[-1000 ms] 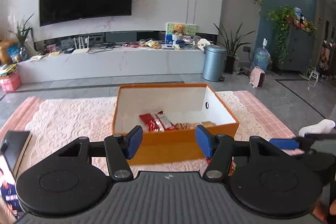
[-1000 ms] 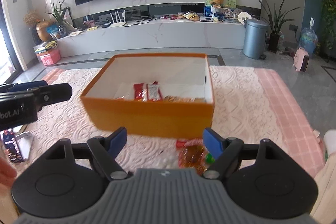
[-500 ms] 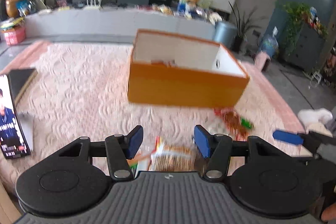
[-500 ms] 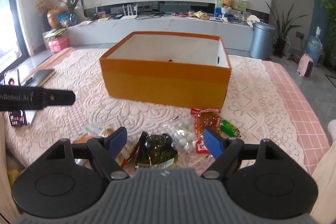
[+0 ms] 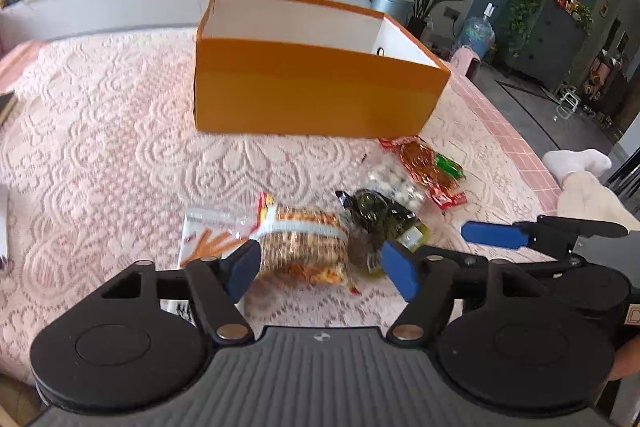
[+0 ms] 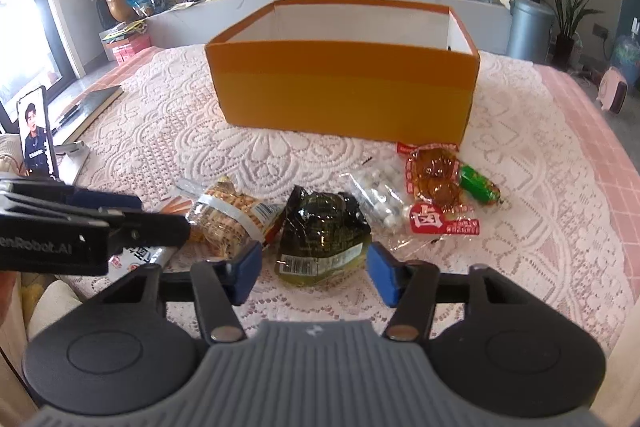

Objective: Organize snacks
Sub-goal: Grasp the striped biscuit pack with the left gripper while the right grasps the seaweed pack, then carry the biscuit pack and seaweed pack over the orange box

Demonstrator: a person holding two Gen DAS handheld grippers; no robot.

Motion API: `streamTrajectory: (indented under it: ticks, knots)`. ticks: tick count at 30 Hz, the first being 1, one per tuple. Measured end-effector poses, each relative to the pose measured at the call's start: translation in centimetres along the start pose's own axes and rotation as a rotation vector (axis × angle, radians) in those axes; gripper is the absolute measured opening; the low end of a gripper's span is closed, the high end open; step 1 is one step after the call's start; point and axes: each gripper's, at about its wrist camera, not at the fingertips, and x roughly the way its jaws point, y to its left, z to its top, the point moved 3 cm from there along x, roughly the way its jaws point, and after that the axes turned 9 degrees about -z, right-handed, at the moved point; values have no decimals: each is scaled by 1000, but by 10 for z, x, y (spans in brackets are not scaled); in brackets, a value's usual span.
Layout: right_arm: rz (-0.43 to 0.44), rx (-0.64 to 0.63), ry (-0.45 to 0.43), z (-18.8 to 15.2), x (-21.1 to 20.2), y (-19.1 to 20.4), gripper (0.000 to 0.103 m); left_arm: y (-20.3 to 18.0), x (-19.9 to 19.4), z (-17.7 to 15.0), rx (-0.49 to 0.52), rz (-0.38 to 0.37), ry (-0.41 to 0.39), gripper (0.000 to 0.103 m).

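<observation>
My right gripper [image 6: 312,269] is low over the snack pile, jaws closing with a dark green pouch [image 6: 322,235] between them but not pinched yet. Cracker pack [image 6: 230,213] sits left of it, orange box [image 6: 344,87] behind, left gripper [image 6: 92,223] poking in.

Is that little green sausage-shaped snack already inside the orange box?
No, the green snack lies on the lace cloth outside the orange box, beside the red packets.
</observation>
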Motion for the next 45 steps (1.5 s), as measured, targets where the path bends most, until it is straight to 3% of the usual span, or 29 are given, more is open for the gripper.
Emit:
streamTrajectory:
  ticks: [18,25,31,42,45]
  knots:
    - [-16,38,46,-2,41,-15,55,11,65,6,26,51,115,84]
    - [-42,13,33,-1,50,-16,55,15,74,6,21,47,121,86]
    - [-31,-1,26,-2,53,-14,55,15,70,5,27,34,92,71]
    - [-21,-59,-26,6,50,6,55,27,39,14,-42,64,-14,68]
    - [-32,-65,-28,12,56,13,60,34,36,18,-63,86,-34,68]
